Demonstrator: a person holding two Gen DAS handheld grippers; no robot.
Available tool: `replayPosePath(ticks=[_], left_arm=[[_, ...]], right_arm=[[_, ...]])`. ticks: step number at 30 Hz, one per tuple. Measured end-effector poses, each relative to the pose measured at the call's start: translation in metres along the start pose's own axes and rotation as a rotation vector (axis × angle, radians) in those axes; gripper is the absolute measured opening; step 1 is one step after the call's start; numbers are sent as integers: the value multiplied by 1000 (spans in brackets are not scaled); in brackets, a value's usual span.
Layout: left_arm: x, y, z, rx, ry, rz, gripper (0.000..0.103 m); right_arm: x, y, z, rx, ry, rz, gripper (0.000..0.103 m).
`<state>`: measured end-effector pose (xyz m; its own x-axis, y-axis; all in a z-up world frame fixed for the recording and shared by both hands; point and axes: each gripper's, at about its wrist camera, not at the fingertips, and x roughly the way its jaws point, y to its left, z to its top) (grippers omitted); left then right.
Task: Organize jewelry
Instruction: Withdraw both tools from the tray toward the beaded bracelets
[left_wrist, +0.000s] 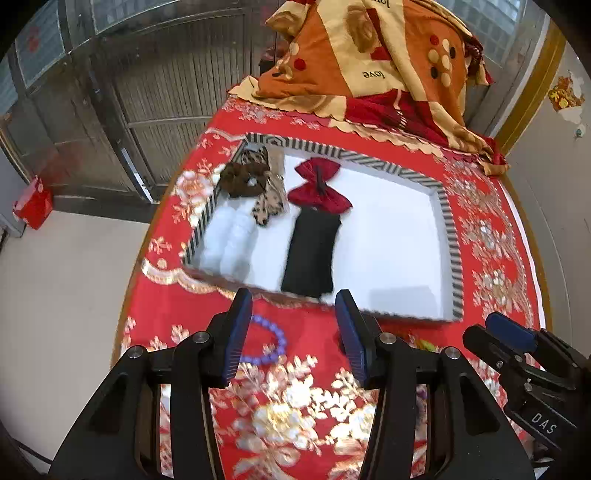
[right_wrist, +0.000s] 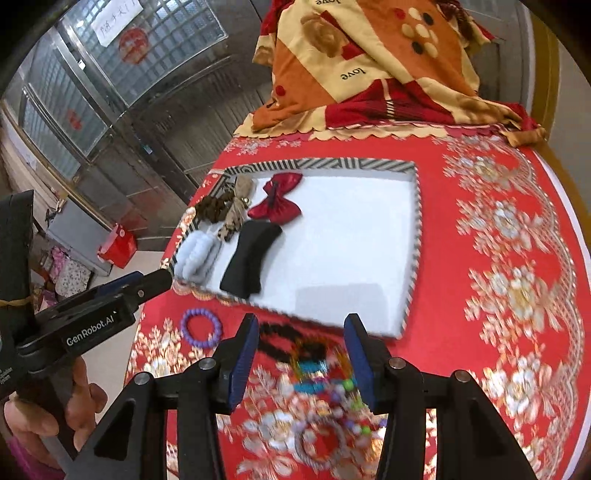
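Observation:
A striped-rimmed tray with a white floor lies on the red cloth. It holds a red bow, a black cloth piece, white fluffy scrunchies, a brown scrunchie and a leopard-print tie. My left gripper is open and empty just before the tray's near rim, with a purple bead bracelet on the cloth below it. My right gripper is open above a blurred heap of coloured beads and a black fuzzy band; nothing is pinched.
A folded orange and cream quilt is piled behind the tray. The round table's edge drops off at the left, where a red box stands on the floor. A hand holds the left gripper.

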<state>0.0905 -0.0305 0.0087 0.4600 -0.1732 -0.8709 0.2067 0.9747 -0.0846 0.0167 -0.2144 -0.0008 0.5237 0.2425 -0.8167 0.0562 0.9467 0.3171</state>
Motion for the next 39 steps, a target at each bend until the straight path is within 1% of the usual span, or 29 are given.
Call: replayPosePath(ticks=[2,11,17,23,28,33,39], left_arm=[[-3,-3,-8,-4,4,3,46],[-15,-14,-40,6,22,26,46],[-22,-19,-55,10,24,34,46],[-25,-23,-66,10,33,34,46],[-27,-20,-74,-5,44,11,46],[-19,-14,-83,-27,83,-18,46],[-9,-9,-87,-40,115,-13,46]], right_arm=[[-6,-3,-9,0,0,-7,53],[-23,-15,-45,7,6,-15,54],[-30,-23,-61,16,17,-17,54],[-32,-27,-72,15,27,-19,54],[-31,-31,-80,15,40,-23,54],[-25,-39,-87,24,63,-32,54],[-17,-45,-88,22,67,-23,54]])
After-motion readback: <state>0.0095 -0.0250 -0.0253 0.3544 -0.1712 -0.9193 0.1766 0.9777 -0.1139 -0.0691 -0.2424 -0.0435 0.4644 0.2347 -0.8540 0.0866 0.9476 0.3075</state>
